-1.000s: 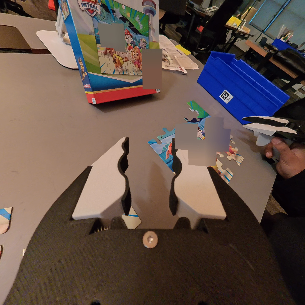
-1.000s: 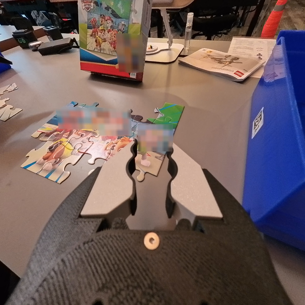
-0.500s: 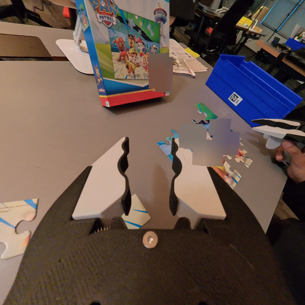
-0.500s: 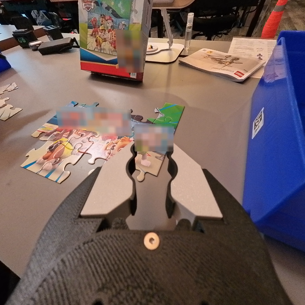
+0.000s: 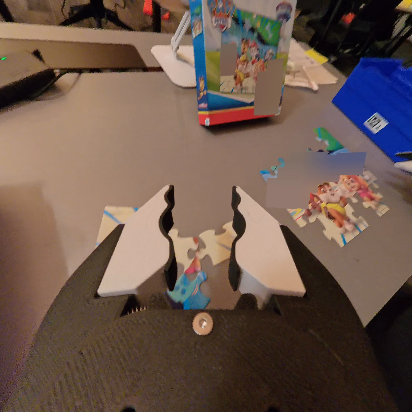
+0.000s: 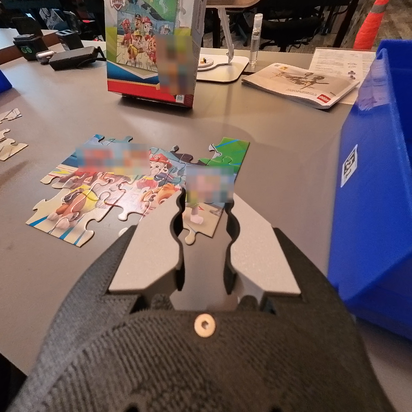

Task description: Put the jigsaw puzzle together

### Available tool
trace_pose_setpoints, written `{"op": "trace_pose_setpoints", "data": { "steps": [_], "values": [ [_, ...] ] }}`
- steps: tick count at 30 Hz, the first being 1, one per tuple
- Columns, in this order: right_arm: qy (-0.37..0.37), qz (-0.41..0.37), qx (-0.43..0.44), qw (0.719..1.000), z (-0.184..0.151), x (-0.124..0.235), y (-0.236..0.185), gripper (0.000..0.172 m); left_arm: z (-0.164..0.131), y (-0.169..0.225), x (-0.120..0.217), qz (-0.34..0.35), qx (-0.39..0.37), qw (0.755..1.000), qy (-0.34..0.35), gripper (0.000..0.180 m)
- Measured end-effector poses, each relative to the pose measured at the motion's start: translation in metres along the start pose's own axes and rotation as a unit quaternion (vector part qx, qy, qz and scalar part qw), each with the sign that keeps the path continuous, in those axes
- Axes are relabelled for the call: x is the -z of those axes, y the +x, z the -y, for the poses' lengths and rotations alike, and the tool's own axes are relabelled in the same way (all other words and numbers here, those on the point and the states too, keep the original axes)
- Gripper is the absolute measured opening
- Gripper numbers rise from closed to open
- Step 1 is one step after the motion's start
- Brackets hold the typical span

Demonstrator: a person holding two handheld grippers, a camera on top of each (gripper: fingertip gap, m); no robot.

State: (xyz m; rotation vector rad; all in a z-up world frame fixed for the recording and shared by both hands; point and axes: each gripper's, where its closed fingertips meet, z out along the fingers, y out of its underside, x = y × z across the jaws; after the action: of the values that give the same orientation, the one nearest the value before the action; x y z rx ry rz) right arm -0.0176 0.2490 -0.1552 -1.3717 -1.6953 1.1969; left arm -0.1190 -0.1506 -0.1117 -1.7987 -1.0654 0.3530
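My left gripper (image 5: pixel 201 189) is open and empty, low over the grey table (image 5: pixel 133 145). Loose puzzle pieces lie on the table under it: a cream piece (image 5: pixel 215 246) and a blue piece (image 5: pixel 189 289) show between the fingers, and another piece (image 5: pixel 111 219) lies beside the left finger. None of them is gripped. The partly joined puzzle (image 5: pixel 330 207) lies to its right. My right gripper (image 6: pixel 206 198) is open over the near right corner of that puzzle (image 6: pixel 100 189). The corner piece (image 6: pixel 200 220) lies flat on the table between its fingers, which do not press on it.
The upright puzzle box (image 5: pixel 240 62) (image 6: pixel 151 55) stands at the back. A blue bin (image 6: pixel 374 178) (image 5: pixel 379 100) stands close on the right. A booklet (image 6: pixel 301 84), a white stand base (image 6: pixel 223 66) and black devices (image 6: pixel 73 55) lie farther back. Loose pieces (image 6: pixel 11 147) lie at the far left. The tips of one gripper are about 40 cm away from the tips of the other.
My left gripper has swung left and drawn back from the joined puzzle to above the loose pieces, still open. My right gripper has not moved.
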Motion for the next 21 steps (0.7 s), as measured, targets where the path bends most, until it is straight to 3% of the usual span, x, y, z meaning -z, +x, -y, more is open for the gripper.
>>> {"op": "trace_pose_setpoints", "data": {
  "steps": [5,9,13,16,18,21],
  "values": [
    [-0.005,-0.005,-0.006,1.000,-0.001,-0.001,0.002,0.036,-0.030,-0.036,0.033,0.084,-0.017,0.995,-0.045,0.050],
    [0.003,-0.015,-0.014,1.000,0.001,0.001,0.007,0.037,-0.037,-0.036,0.045,0.077,0.005,0.996,-0.042,0.051],
    [0.035,-0.017,-0.015,0.999,0.013,0.011,0.008,0.036,-0.045,-0.024,0.037,0.053,-0.003,0.997,-0.058,0.050],
    [0.044,-0.017,-0.016,0.999,0.020,0.017,0.007,0.035,-0.063,-0.002,0.022,0.005,-0.024,0.994,-0.109,0.038],
    [0.050,-0.017,-0.017,0.998,0.024,0.020,0.006,0.035,-0.076,0.011,0.010,-0.014,-0.042,0.989,-0.142,0.040],
    [0.059,-0.009,-0.025,0.998,0.026,0.022,0.002,0.035,-0.092,0.017,-0.003,0.012,-0.094,0.979,-0.182,0.049]
  ]
}}
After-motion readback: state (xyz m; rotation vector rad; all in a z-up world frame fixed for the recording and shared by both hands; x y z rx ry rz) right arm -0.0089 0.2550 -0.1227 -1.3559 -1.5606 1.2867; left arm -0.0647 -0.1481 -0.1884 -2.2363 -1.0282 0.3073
